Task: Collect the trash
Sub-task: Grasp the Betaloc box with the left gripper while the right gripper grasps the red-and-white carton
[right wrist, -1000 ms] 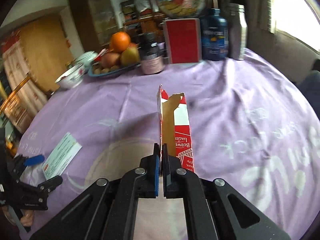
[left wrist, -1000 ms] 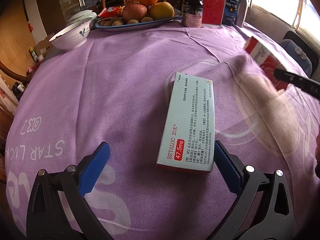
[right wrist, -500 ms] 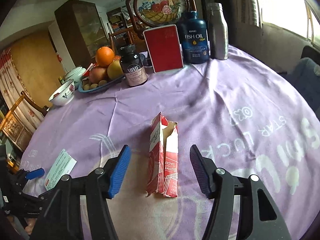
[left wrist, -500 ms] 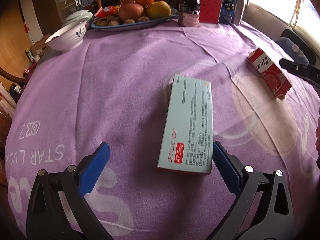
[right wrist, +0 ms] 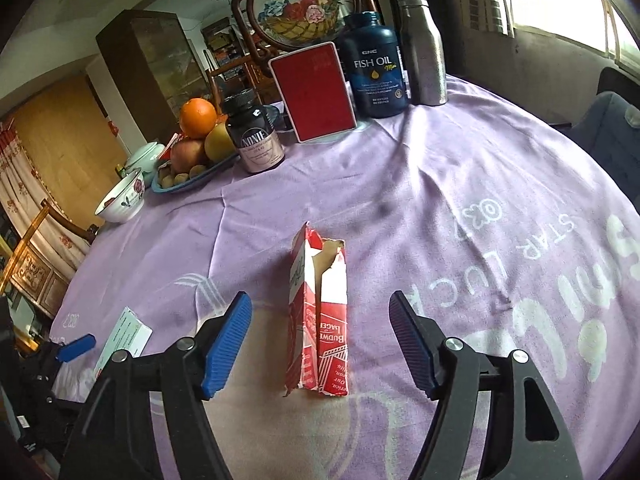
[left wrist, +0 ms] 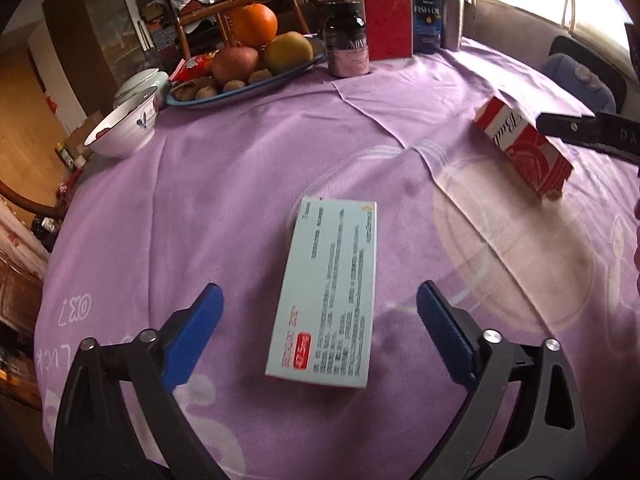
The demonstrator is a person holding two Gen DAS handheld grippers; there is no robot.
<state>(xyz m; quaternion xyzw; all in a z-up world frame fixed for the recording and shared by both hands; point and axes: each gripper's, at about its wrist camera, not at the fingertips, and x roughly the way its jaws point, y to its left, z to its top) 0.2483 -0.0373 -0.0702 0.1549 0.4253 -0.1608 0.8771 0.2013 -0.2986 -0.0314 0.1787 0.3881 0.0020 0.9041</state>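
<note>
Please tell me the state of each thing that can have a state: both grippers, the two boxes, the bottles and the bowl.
left gripper: open, jaws closing, around the box without touching
medicine box: flat, closed
right gripper: open, just released
red carton: lying, torn open
fish oil bottle: upright, capped
dark bottle: upright, capped
bowl: upright

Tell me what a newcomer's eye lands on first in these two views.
The torn red carton lies on the purple tablecloth between the open fingers of the right gripper, untouched. The pale medicine box lies flat between the left gripper's open fingers. At the far edge, a plate of fruit and a fish oil bottle stand out.
</note>
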